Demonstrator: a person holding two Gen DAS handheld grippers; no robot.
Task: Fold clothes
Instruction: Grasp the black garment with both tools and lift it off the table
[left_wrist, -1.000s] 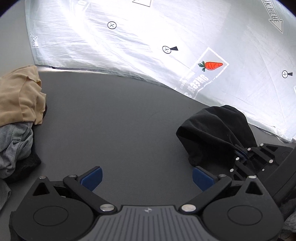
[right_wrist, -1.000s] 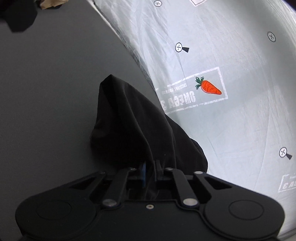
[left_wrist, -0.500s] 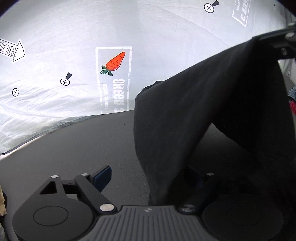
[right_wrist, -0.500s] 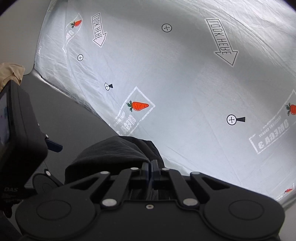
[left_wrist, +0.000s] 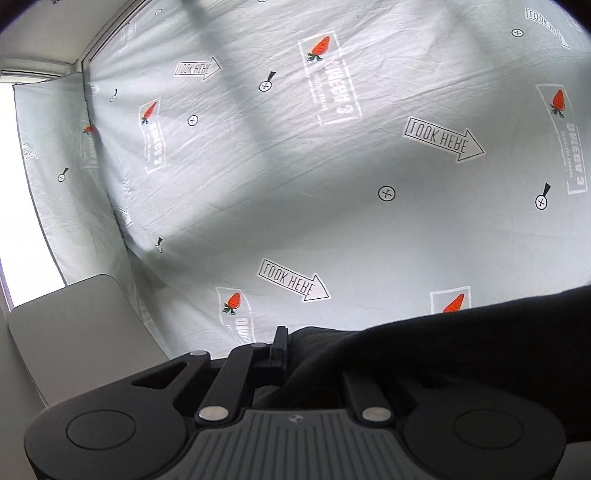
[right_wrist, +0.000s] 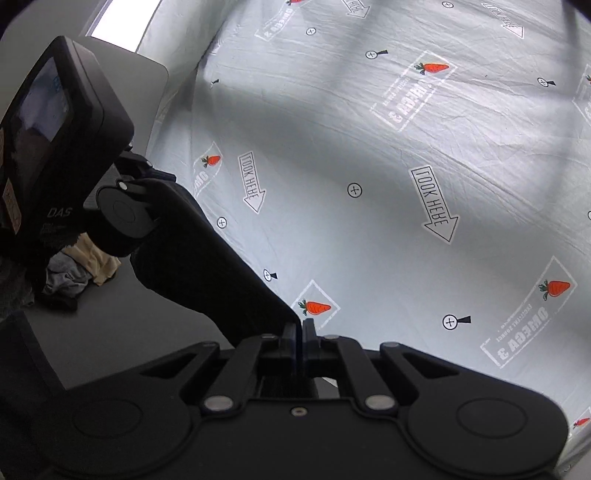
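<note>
Left gripper (left_wrist: 286, 345) just closed, pinching black garment (left_wrist: 461, 343); right gripper (right_wrist: 299, 332) pinching its other edge. Stretched taut between 2 grips, off the table (right_wrist: 122, 325), likely to open it out for folding. Only right view shows clothes pile (right_wrist: 79, 271).

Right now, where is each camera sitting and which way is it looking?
Left wrist: on the left tool, facing the carrot-print sheet; its own fingers pinch the black garment.
Right wrist: on the right tool, facing that sheet; the left tool shows beside it.
Shared: the sheet and the garment, stretched between both tools.
</note>
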